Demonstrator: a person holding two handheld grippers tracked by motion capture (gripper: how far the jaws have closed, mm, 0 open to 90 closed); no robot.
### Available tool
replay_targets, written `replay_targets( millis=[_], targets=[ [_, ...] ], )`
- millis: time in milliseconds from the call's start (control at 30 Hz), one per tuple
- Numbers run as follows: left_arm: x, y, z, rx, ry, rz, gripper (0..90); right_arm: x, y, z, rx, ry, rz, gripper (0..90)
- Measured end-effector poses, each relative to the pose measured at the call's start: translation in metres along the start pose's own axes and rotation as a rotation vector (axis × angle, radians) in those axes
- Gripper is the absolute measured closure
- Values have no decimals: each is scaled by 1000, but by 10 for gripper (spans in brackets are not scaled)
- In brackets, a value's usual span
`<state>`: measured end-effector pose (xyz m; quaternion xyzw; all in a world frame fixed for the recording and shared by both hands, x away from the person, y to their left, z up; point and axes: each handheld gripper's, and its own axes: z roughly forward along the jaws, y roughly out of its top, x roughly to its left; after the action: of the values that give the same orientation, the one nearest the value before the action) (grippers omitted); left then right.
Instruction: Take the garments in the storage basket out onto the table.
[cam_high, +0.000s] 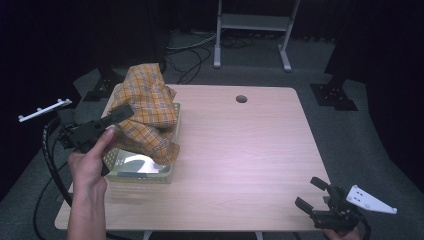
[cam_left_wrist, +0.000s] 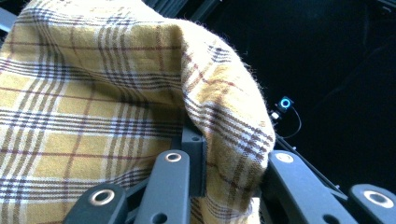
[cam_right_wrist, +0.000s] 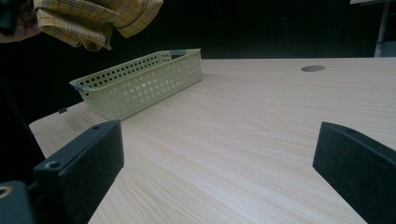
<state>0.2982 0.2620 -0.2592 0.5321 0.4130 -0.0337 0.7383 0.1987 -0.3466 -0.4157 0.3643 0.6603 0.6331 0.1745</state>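
A wooden table (cam_high: 240, 150) lies mostly bare, its right half open to the far edge. At its left edge sits a perforated pale-green basket (cam_high: 145, 172). Above the basket hangs a yellow plaid cloth (cam_high: 147, 112), clear of the rim, clenched in the left gripper (cam_high: 117, 114). The right gripper (cam_high: 314, 194) rests at the near right corner, jaws spread wide, holding nothing.

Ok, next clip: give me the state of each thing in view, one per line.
Plaid cloth: bunched, lifted clear above the basket.
Basket: upright on the table, nothing visible inside it.
Left gripper: shut on the plaid cloth, held up.
Right gripper: open, nothing between the jaws, low at the table's near edge.
Table: bare apart from the basket.
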Motion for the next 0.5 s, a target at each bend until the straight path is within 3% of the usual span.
replay_targets(
  millis=[500],
  targets=[
    [-7,-2,30,38,-47,4,781,-3,-1,-3,-7,-7,6,18]
  ],
)
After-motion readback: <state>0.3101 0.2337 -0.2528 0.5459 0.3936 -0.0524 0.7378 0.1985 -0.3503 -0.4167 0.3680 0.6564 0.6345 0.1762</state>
